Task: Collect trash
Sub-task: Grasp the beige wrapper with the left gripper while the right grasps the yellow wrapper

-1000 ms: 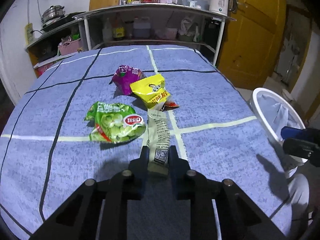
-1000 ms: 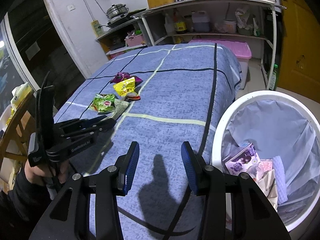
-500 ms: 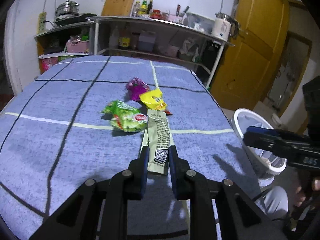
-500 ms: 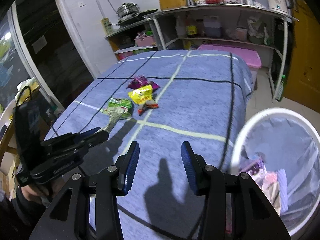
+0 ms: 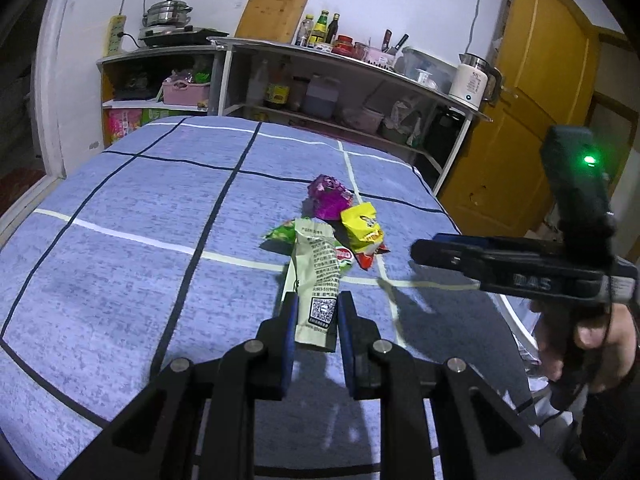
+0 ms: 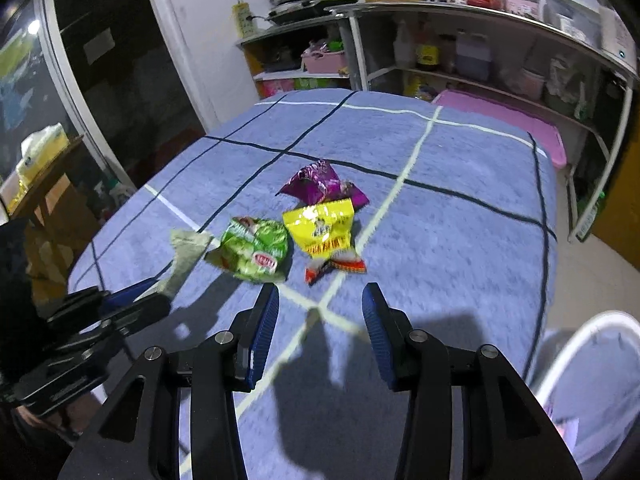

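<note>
The left hand-held gripper (image 5: 316, 322) pinched a pale green wrapper (image 5: 317, 276) above the blue surface (image 5: 120, 272); the right hand-held gripper (image 6: 320, 332) stood spread, empty.

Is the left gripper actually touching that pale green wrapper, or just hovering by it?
Touching. In the left wrist view the left gripper has its jaws shut on the bottom end of the pale green wrapper, which rises from between them.
</note>
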The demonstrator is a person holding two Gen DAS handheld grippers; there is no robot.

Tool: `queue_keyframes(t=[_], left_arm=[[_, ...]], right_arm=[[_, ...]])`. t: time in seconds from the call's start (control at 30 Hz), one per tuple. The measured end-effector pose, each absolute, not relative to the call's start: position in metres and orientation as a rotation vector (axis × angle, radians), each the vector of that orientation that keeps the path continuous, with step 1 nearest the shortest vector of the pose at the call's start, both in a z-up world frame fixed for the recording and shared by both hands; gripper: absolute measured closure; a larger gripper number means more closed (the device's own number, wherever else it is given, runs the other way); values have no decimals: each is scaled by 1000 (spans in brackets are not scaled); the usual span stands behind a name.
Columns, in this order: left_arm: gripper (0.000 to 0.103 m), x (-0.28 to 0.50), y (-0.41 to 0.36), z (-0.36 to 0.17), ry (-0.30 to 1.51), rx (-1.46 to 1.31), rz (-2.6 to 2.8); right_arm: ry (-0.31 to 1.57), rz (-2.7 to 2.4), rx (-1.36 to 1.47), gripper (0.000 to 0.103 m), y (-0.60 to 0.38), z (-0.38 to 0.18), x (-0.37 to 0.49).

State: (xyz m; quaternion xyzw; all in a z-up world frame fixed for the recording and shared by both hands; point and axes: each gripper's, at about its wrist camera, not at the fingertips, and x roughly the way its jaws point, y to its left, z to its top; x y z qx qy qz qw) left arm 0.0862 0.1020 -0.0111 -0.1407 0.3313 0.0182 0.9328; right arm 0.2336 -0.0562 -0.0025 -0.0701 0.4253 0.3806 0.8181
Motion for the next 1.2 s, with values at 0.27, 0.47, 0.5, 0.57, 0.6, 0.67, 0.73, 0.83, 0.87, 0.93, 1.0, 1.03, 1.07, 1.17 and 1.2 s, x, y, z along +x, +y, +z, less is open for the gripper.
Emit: queue_keyframes(t=[0.27,0.47,0.5,0.57,0.6,0.67,0.73,0.83,0.87,0.93,1.0,1.03,1.07,1.17,1.2], left_arm=[[83,88,117,-15,670,-317,46],[83,89,122,-18,672,-330,48],[83,90,122,-18,673,-331,48],[83,90,121,-19,674,-332,47],[83,90,121,-19,675,-333,47],[83,91,120,-20,677,-333,46],[83,90,119,-20,679,-331,46],[83,90,117,-19,679,-328,48],[83,90,116,-19,679,-326,49],[83,89,114,-17,678,-322,50],[83,89,111,-16,678,-317,49],[83,89,110,-16,678,-315,48],[83,88,108,-15,677,-314,47],[83,86,102,-11,674,-306,41],[83,86,100,-10,672,-303,38]], right_arm=[[943,802,-197,58,-29,-22,263],[963,804,-224,58,-17,-31,272],[968,803,-227,58,-15,-33,273],[974,802,-225,58,-15,-34,274],[976,807,-219,58,-15,-34,274],[976,811,-213,58,-16,-34,274],[974,814,-210,63,-16,-33,272],[961,807,-208,68,-18,-31,269],[958,807,-205,68,-19,-30,268],[953,810,-196,68,-23,-28,264],[946,810,-193,68,-26,-27,260],[944,810,-191,68,-28,-26,258],[943,810,-188,68,-30,-25,256],[939,803,-172,68,-40,-23,250],[938,800,-162,68,-44,-22,246]])
